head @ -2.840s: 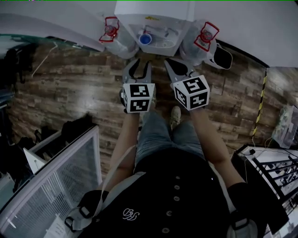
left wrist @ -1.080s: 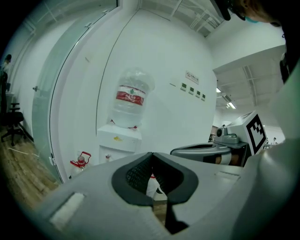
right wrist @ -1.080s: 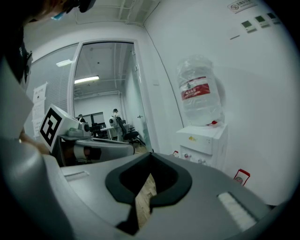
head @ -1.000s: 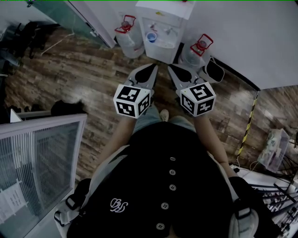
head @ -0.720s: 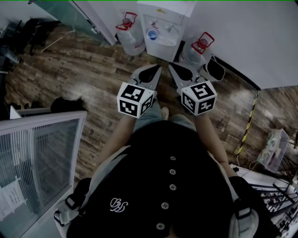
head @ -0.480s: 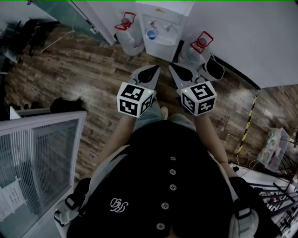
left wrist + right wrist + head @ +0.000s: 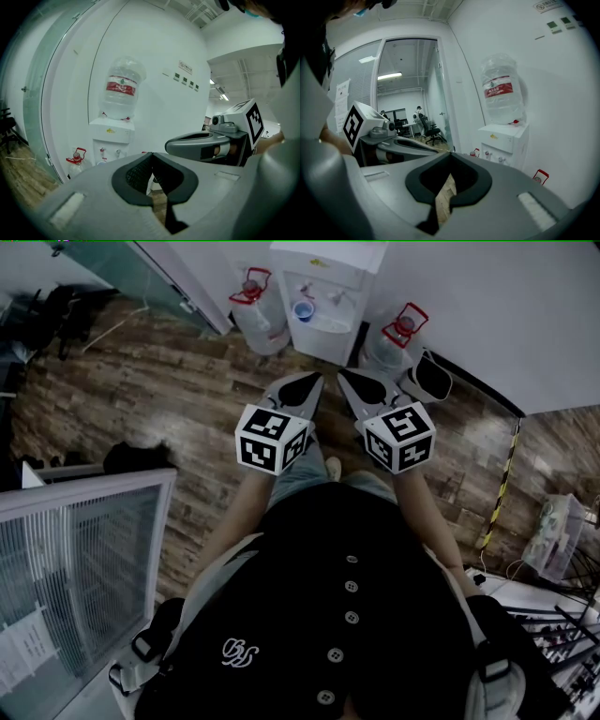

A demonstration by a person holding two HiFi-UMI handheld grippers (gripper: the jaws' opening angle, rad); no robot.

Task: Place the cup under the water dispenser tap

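Wood-plank flooring meets a white wall where the water dispenser (image 7: 328, 277) stands. The blue cup (image 7: 302, 310) sits on the dispenser's tray, seemingly below a tap. Short of the dispenser, the left gripper (image 7: 307, 381) and right gripper (image 7: 349, 377) hover side by side, jaws closed and both empty.

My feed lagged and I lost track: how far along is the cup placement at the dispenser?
Done, it seems: the blue cup sits in the water dispenser recess below the taps. Which tap it is under is too small to tell. In hand: nothing. The left gripper and right gripper are both shut and empty, held short of the dispenser. Left: probably only checking the cup's alignment.
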